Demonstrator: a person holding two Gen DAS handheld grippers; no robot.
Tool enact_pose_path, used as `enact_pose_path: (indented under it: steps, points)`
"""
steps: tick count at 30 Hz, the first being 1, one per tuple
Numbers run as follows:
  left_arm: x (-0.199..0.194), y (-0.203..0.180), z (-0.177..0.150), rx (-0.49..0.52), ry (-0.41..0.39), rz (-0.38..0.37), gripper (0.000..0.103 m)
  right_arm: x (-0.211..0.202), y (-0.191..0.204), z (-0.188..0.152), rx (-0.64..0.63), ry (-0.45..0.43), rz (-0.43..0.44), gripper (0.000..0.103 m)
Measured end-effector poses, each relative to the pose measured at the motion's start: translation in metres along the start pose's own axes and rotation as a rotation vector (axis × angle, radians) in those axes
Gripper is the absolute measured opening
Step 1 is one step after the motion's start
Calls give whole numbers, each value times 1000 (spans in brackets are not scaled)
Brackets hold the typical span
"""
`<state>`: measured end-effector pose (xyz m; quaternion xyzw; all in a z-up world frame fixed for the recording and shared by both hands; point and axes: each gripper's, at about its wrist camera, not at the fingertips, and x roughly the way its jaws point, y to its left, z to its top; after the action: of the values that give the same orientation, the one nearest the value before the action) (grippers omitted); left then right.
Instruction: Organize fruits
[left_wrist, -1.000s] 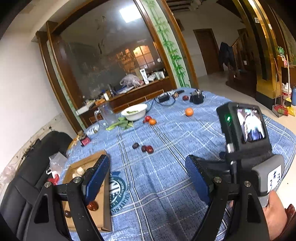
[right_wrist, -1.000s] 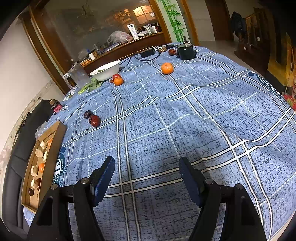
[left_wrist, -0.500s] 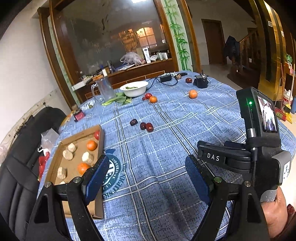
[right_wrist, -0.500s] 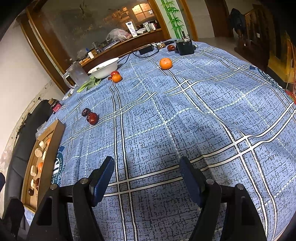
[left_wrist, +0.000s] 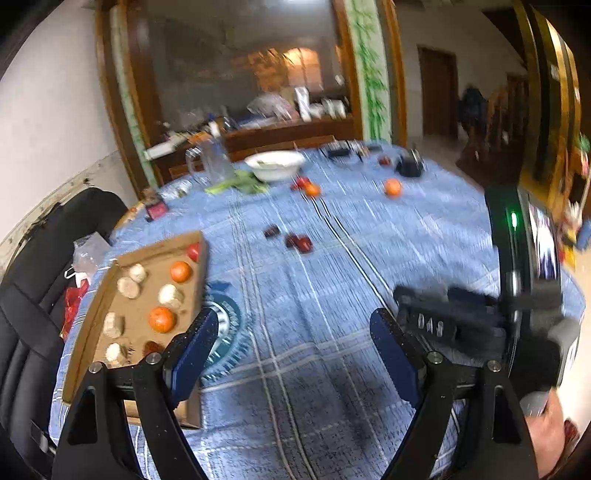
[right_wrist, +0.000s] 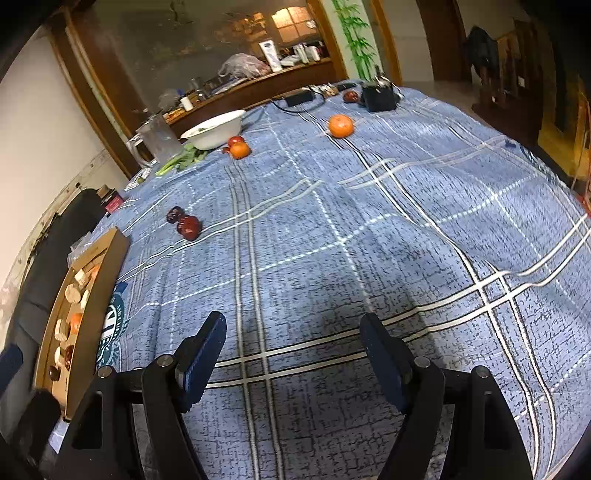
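Two hand-held grippers hover over a desk (right_wrist: 388, 229) draped in a blue plaid cloth, where fruit is being gathered into a shallow cardboard tray (left_wrist: 110, 280) at the desk's left edge. The tray already holds two tangerines, a red fruit at its far corner and several pale, round pieces. Loose fruit remains out on the cloth: a cluster of dark red jujubes (right_wrist: 186, 225) just beyond the tray toward the desk's middle, a tangerine beside a red fruit (right_wrist: 239, 149) farther off next to a white bowl (right_wrist: 216, 129), and a lone tangerine (right_wrist: 340, 125) near the far side. The work appears to be between picks, with neither tool yet at a fruit; the next move likely calls for reaching out from the tray to the jujubes, the nearest loose pieces, and straddling one before closing. The left hand-held gripper (left_wrist: 291, 343) stands wide apart and empty, its left finger overlapping the tray's near rim in view. The right hand-held gripper (right_wrist: 291, 349), its jaws opening, has nothing between them and touches only air above bare cloth.
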<state>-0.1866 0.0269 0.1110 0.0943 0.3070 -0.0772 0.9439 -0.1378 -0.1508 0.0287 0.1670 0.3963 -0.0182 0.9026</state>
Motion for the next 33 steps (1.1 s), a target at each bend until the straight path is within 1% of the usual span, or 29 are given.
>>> enact_pose_path:
  steps: [1,2,3,4,6,7,9,10,11,12,13,14,16,19,20,22,26,33]
  points:
    - [-9,8,0,-30,-47,10,84,-3,5,-1,-18,-12,3,79]
    - [-22,19,1,-70,-113,41,87,-7,10,-1,-39,-27,6,79]
    - [-30,26,1,-95,-153,70,98,-11,17,-2,-63,-46,9,79]
    - [-45,37,0,-132,-223,131,103,-15,23,-2,-84,-61,12,79]
    - [-63,50,-4,-168,-309,225,103,-23,39,-3,-129,-93,34,79]
    - [-73,57,-10,-189,-357,299,103,-26,47,-4,-148,-103,50,82]
    - [-80,68,-17,-218,-393,394,103,-31,65,-5,-193,-114,81,84]
    - [-80,74,-20,-227,-386,430,103,-32,76,-6,-222,-117,92,85]
    - [-77,82,-22,-233,-359,433,103,-34,87,-8,-252,-119,98,86]
    - [-74,89,-24,-244,-329,417,103,-35,99,-10,-286,-121,101,87]
    - [-68,101,-26,-274,-270,387,103,-35,110,-13,-316,-119,107,87]
    - [-63,110,-28,-301,-228,364,103,-35,123,-17,-347,-113,118,88]
    - [-55,131,-37,-358,-163,316,103,-33,137,-23,-380,-97,134,88]
    - [-43,156,-48,-431,-87,274,103,-25,163,-37,-441,-62,151,88]
    - [-41,159,-52,-440,-69,270,103,-23,169,-42,-458,-57,152,88]
    - [-37,168,-60,-452,-38,271,103,-19,182,-51,-497,-43,151,88]
    - [-30,180,-72,-468,-11,280,103,-13,199,-66,-541,-27,155,88]
    - [-21,190,-79,-489,14,275,103,-12,209,-71,-555,-31,147,88]
